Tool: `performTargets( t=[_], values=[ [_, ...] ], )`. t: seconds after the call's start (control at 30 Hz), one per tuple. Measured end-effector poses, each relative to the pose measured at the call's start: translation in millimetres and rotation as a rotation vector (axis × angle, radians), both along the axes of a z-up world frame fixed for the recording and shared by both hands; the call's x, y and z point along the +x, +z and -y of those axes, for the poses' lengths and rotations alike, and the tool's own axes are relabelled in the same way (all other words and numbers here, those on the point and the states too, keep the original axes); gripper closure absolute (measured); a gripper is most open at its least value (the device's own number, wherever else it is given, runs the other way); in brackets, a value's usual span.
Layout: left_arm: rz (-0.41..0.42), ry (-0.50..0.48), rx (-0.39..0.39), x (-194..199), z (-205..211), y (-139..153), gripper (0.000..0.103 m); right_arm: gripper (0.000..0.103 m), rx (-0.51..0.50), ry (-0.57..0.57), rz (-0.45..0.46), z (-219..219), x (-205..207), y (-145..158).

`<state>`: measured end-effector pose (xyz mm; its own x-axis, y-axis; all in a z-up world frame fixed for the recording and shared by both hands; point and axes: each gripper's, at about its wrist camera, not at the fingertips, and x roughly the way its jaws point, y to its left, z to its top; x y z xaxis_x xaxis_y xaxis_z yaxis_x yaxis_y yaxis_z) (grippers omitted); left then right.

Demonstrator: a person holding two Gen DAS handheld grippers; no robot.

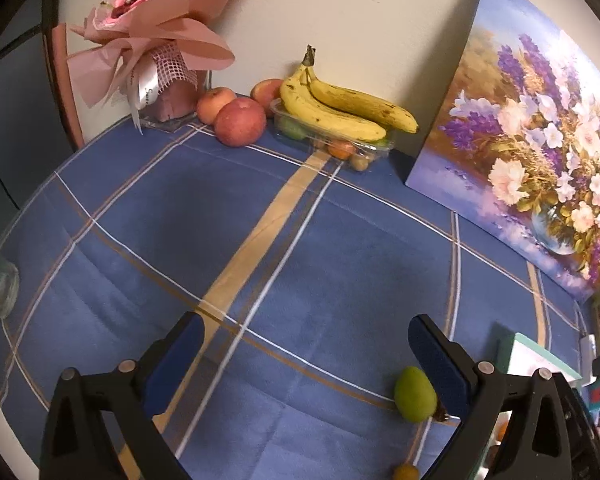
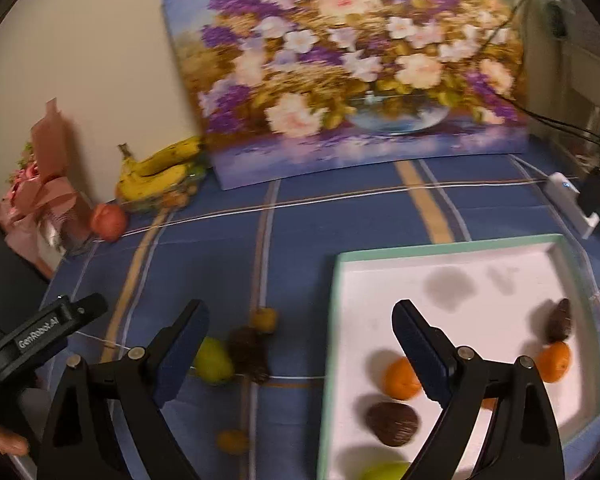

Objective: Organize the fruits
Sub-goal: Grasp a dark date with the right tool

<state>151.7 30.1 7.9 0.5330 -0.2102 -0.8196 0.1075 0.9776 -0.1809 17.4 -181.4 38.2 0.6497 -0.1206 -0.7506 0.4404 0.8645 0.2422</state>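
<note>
Left gripper (image 1: pixel 306 364): jaws spread wide, empty, above the blue plaid cloth (image 1: pixel 260 240).
Right gripper (image 2: pixel 300 344): jaws spread, empty, over the near left edge of the white tray (image 2: pixel 452 248).
Green fruit (image 1: pixel 415 394): on the cloth, just beside the left gripper's right finger.
Tray contents: two oranges (image 2: pixel 400 378), two dark brown fruits (image 2: pixel 392 422), one green fruit at the near rim.
Far left: bananas (image 1: pixel 340 108) on a clear punnet, red apples (image 1: pixel 240 121) beside them.
Far right: flower painting (image 2: pixel 352 68) against the wall.
</note>
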Motion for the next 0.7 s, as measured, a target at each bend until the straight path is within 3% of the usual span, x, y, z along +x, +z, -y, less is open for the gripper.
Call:
performTargets(
  t=[0.13,0.27,0.33,0.4,0.47,0.53,0.7],
  values=[
    [-0.008,0.007,-0.026,5,-7,0,0.0,0.01,0.006,0.006,-0.012,-4,12,-1],
    [-0.038,-0.014,-0.122,11,-13,-3,0.0,0.014,0.037,0.021,-0.006,-5,22,-3],
    [-0.046,-0.023,-0.13,12,-12,-4,0.0,0.031,0.046,0.04,-0.015,-7,27,-6],
    [-0.058,-0.037,-0.103,13,-6,-8,0.0,0.04,0.067,0.056,-0.031,-9,31,-12],
    [-0.087,-0.058,-0.085,14,2,-17,0.0,0.042,0.106,0.075,-0.051,-11,36,-22],
    [-0.122,-0.062,-0.081,16,7,-26,0.001,0.051,0.136,0.092,-0.071,-13,40,-31],
    [-0.216,-0.064,-0.096,18,16,-52,0.006,0.054,0.213,0.109,-0.137,-13,45,-57]
  ],
)
